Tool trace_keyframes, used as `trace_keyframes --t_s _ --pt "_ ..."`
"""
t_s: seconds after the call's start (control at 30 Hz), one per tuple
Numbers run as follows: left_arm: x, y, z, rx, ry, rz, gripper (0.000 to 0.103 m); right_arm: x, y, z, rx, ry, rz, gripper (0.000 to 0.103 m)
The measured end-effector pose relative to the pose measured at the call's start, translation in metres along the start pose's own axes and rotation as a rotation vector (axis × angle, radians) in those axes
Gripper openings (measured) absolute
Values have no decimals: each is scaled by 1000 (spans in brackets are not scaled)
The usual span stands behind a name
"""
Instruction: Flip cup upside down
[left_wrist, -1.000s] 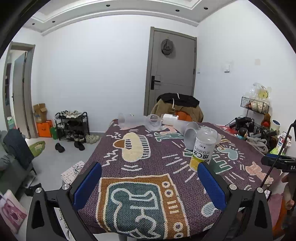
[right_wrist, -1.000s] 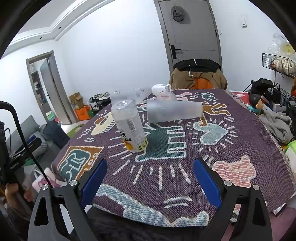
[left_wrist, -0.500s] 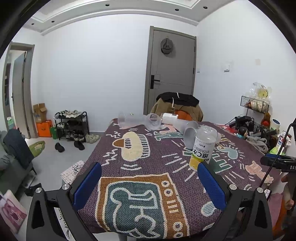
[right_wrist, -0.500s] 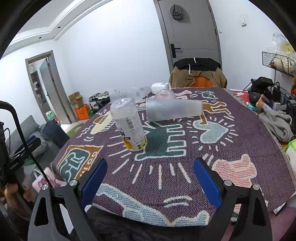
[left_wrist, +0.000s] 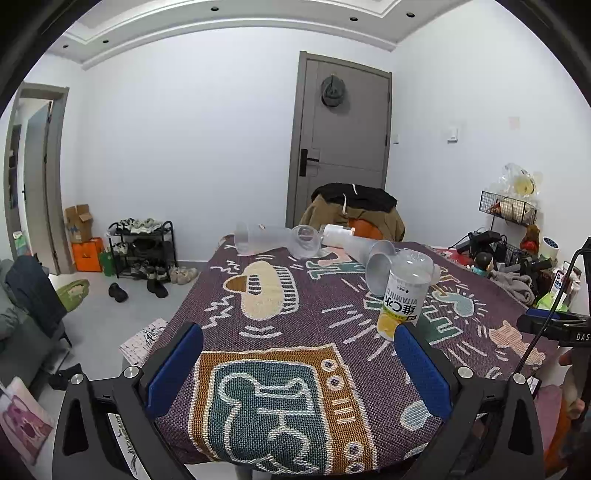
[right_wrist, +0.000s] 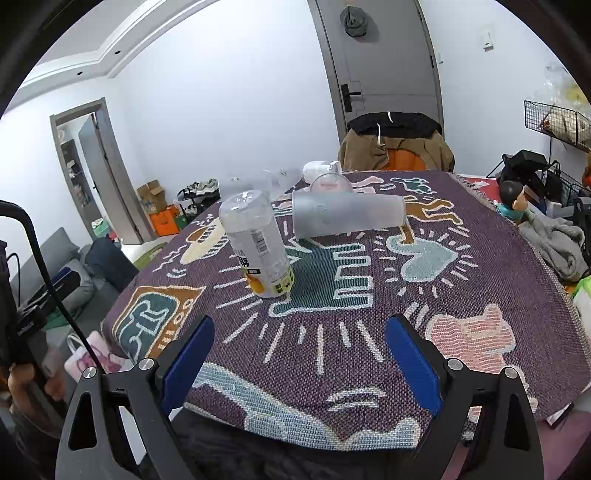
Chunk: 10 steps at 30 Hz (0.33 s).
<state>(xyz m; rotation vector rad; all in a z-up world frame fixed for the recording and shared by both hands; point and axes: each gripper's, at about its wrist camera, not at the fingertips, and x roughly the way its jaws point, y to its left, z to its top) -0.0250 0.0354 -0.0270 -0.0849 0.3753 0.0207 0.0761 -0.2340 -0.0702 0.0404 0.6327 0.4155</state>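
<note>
- On the patterned tablecloth (right_wrist: 424, 332) we see the labelled cup (right_wrist: 258, 245) standing with its label text inverted and its base up, and the frosted cup (right_wrist: 347, 216) lying on its side just behind it, mouth toward the right of the right wrist view.
- In the left wrist view the labelled cup (left_wrist: 404, 295) sits just beyond our right-hand blue pad, with the frosted cup (left_wrist: 378, 266) behind it, its open mouth facing us.
- Our left gripper (left_wrist: 299, 365) hangs over the near table edge with its fingers spread wide and nothing between them.
- Our right gripper (right_wrist: 299, 360) is likewise spread wide and empty, well short of both cups.
- Compared with a second ago, the cups keep their places on the cloth; in the right wrist view they sit slightly higher and farther off, so that gripper has drawn back a touch.
- The left view is almost unchanged from the earlier frames.
- Farther back, more clear cups (left_wrist: 275, 240) lie on their sides near the far edge, before a chair (left_wrist: 356, 214) draped with clothes and a grey door (left_wrist: 343, 140).
</note>
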Motion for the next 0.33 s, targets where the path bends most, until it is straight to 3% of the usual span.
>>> trace_keyframes --t_s 0.33 --pt "0 0 0 4 0 1 103 3 0 0 0 8 2 95"
